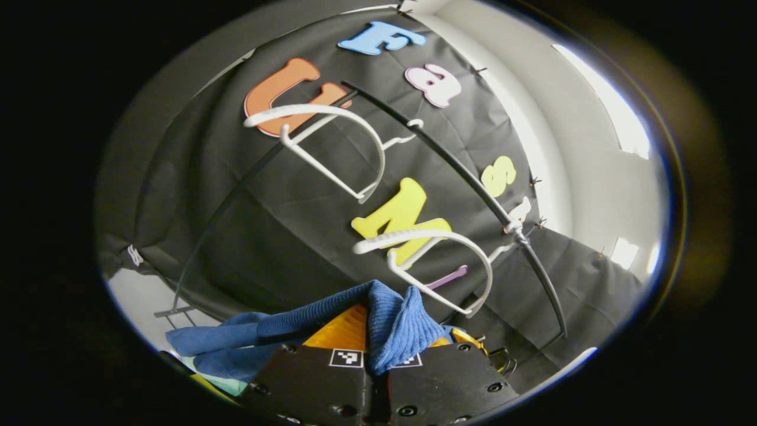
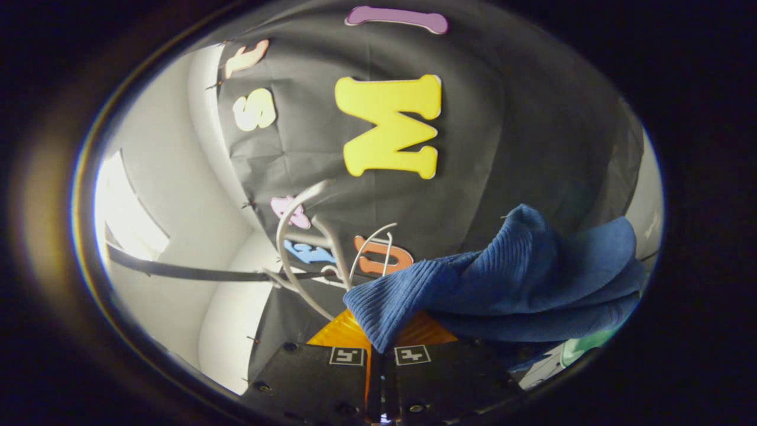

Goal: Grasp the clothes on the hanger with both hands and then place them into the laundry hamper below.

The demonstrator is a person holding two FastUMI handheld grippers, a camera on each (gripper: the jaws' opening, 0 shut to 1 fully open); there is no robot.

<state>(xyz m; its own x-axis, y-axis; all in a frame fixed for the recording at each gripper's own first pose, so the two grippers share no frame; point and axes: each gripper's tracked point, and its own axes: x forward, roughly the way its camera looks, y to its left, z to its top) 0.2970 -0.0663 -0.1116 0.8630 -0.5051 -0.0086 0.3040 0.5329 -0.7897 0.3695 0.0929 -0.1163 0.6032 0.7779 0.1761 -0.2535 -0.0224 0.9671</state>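
Both sets of jaws are closed, the left gripper (image 1: 378, 370) and right gripper (image 2: 378, 355) each pinching a fold of the blue knit garment (image 2: 520, 278), apparently clear of the white hangers (image 1: 437, 266); thin pinches could slip, or trailing cloth could snag a hanger

Ribbed blue clothes (image 1: 390, 322), white hangers (image 1: 331, 148) on a black rail (image 1: 473, 177), black booth wall (image 2: 502, 148).
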